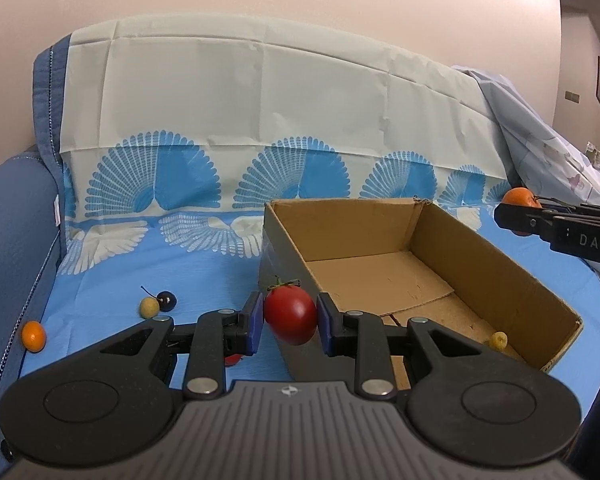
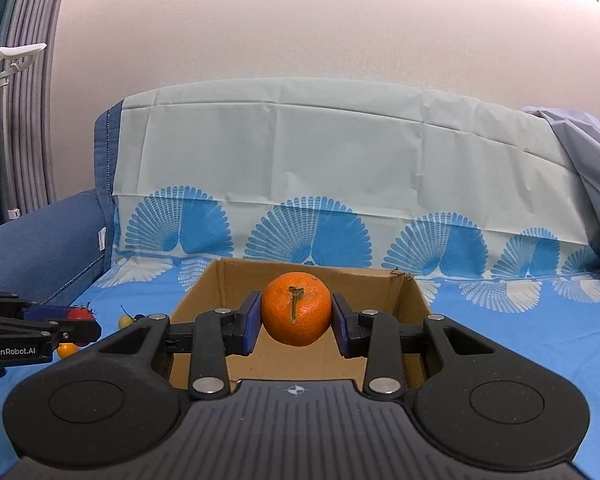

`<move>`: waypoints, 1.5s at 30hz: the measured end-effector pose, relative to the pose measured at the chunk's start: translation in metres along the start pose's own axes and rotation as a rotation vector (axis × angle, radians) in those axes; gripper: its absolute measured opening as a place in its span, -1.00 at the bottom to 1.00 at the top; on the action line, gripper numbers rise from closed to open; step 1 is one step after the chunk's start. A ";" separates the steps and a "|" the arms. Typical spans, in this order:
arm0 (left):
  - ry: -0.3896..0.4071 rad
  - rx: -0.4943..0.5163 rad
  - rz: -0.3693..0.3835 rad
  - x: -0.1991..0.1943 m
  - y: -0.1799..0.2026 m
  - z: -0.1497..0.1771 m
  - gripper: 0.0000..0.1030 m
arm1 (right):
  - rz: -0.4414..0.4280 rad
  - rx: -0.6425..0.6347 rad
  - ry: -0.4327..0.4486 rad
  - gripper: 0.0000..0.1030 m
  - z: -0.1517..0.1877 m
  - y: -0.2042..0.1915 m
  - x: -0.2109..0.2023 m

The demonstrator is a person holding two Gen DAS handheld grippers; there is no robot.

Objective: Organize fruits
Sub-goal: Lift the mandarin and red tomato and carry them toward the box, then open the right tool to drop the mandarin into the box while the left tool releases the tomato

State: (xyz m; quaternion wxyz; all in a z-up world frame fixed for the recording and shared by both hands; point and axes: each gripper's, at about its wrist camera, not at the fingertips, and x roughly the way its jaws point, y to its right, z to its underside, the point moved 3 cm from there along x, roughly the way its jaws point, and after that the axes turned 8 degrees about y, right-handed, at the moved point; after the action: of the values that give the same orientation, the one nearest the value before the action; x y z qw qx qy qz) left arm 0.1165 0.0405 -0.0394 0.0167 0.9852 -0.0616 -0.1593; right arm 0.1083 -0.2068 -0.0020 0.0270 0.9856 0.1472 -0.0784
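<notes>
A: Well, what do the left tongs [image 1: 290, 322] have?

B: A red tomato [image 1: 290, 314] with a green stalk, pinched between the two blue pads [image 1: 255, 320]. It hangs just over the near left wall of the cardboard box [image 1: 500, 264], at the corner.

A: And the right tongs [image 2: 296, 312]?

B: Clamped on an orange mandarin [image 2: 296, 308], stem facing the camera, held above the open box [image 2: 404, 292]. From the left view the same tongs [image 1: 516, 216] come in at the right edge with the mandarin [image 1: 520, 197] showing behind the tips.

A: Anything in the box yet?

B: One small yellow fruit [image 1: 499, 339] on the floor near the right corner. The flap on the bottom lies loose.

A: What remains outside?

B: On the blue patterned cloth [image 1: 140, 264] covering the sofa, left of the box: a yellow-green fruit [image 1: 149, 307] touching a dark cherry [image 1: 167, 300], a small orange fruit [image 1: 33, 335] nearer the sofa arm, and something red [image 1: 233, 359] half hidden under the left tongs.
</notes>
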 end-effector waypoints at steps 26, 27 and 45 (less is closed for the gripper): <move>0.063 0.043 0.053 -0.008 0.022 -0.001 -0.39 | 0.108 0.057 0.001 -0.26 0.001 0.018 0.003; 0.071 0.049 0.064 -0.009 0.026 -0.001 -0.39 | 0.109 0.056 -0.001 -0.26 0.001 0.018 0.003; 0.070 0.107 0.158 -0.009 0.065 0.011 -0.39 | 0.110 0.016 -0.019 -0.26 0.006 0.012 0.008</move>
State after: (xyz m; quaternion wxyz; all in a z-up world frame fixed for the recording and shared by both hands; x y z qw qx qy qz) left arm 0.0966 -0.0232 -0.0440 -0.0215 0.9817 -0.1470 -0.1193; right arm 0.1188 -0.2162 -0.0084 0.0250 0.9916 0.0922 -0.0871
